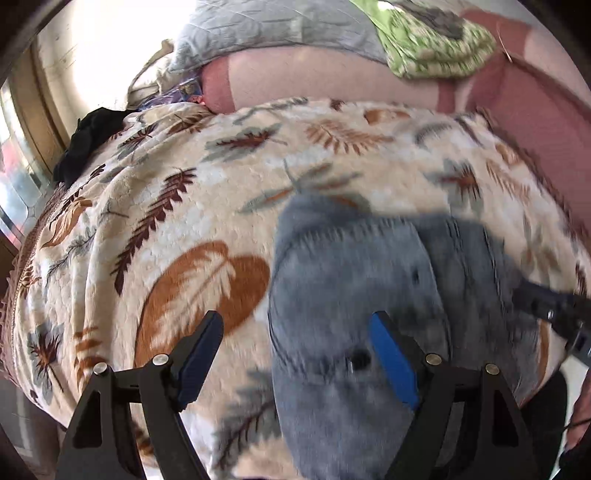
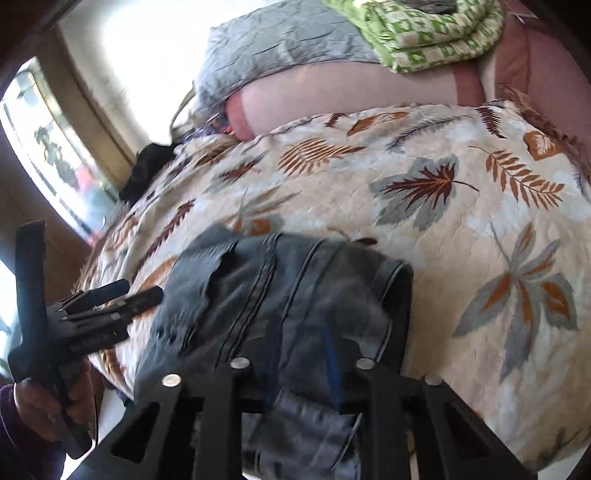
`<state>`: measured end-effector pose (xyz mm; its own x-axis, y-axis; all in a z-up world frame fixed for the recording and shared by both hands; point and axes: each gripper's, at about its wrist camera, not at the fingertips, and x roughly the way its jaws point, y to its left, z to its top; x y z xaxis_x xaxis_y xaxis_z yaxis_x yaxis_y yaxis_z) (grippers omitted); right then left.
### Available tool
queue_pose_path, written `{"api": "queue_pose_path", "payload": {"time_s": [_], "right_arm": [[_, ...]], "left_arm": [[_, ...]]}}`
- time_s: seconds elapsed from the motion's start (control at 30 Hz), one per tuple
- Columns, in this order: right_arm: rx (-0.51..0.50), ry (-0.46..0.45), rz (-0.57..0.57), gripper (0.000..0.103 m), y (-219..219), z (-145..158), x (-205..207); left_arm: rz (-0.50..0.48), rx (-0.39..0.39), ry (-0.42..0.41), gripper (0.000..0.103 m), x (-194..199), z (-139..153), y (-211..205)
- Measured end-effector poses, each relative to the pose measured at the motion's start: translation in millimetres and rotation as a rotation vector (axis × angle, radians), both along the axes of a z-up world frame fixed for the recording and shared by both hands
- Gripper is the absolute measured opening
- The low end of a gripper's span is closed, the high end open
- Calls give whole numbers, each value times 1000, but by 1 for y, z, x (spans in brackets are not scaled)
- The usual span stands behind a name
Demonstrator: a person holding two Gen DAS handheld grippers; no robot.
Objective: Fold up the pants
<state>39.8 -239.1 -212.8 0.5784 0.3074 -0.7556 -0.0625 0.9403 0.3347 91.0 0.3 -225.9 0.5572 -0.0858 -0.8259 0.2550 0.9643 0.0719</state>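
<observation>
Beyond the left hand-held gripper the blanket lies bare; pillow and black cloth crowd its far edge.

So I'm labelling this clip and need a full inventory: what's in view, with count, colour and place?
jeans: one pair, grey-blue denim, bunched on the blanket's near side.
blanket: one, cream with brown and grey leaves, covering the bed.
pillow: one, grey, at the far end.
folded cloth: one, green and white, beside the pillow.
dark garment: one, black, far left edge of the blanket.
window: one, bright, left.
left claw: black with blue pads, open over the jeans' edge.
right claw: black, shut on the jeans.
hand: one, holding the left claw's handle.
</observation>
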Motion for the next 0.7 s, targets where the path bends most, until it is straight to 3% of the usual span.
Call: {"api": "queue_pose_path", "payload": {"time_s": [0.1,0.23,0.4,0.5,0.57,0.7], "right_arm": [[-17,41,36,19,12,-12,-10],[-50,88,76,19,26,-32,-28],[-23,68,66,21,22,-45,-40],[-31,92,70,21,22,-39,-36],[-39,78,72,21,22,-28,-37],[-5,-38,50,23,8,6,-50]], "left_arm": [[-15,46,13,82,-19,-20,-1],[0,12,29,83,-35,-37,10],[40,-49,44,88,-34,-42,20],[56,-44,54,87,-34,-29,20],[65,-22,1,87,-41,-13,20],[94,14,-127,87,-58,25,22]]}}
